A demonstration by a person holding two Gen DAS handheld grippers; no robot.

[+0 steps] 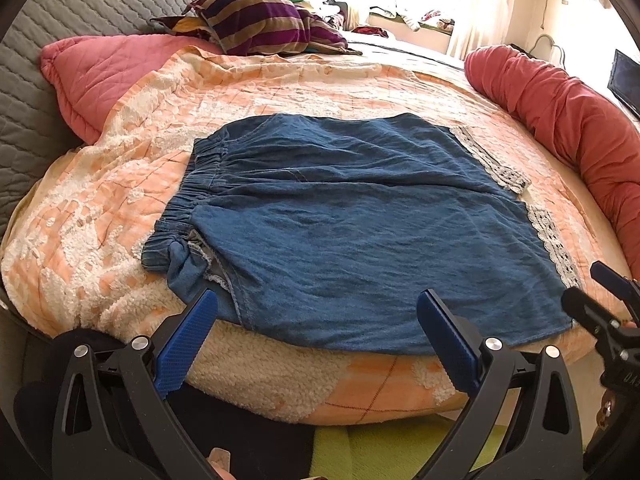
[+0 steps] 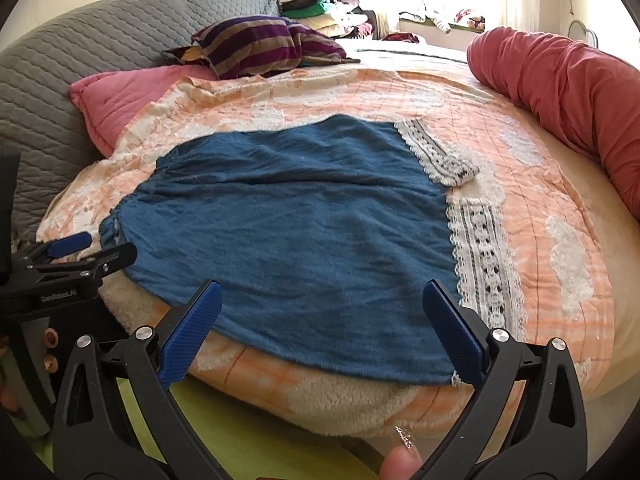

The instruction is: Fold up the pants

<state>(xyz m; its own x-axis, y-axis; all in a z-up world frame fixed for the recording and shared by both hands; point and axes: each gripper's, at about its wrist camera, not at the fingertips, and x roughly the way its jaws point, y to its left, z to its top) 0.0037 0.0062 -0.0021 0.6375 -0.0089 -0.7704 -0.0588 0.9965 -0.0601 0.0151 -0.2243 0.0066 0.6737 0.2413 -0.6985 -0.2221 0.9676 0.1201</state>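
Blue pants (image 1: 360, 220) (image 2: 300, 232) lie spread flat on an orange and white blanket (image 1: 280, 92), with the elastic waistband (image 1: 200, 184) to the left and the white lace hems (image 1: 556, 244) (image 2: 480, 248) to the right. My left gripper (image 1: 318, 300) hovers open at the near edge of the pants, close to the waistband end, and holds nothing. Over the near edge by the lace hem, my right gripper (image 2: 322, 286) is also open and empty. Each gripper shows at the edge of the other's view: the right gripper (image 1: 588, 286) and the left gripper (image 2: 100, 248).
A pink pillow (image 1: 108, 76) and a striped pillow (image 1: 256, 20) lie at the back left against a grey quilted headboard (image 1: 60, 20). A red bolster (image 1: 560, 108) runs along the right side. Green matting (image 2: 240, 432) lies below the bed's near edge. A thumb (image 2: 400, 456) shows at the bottom.
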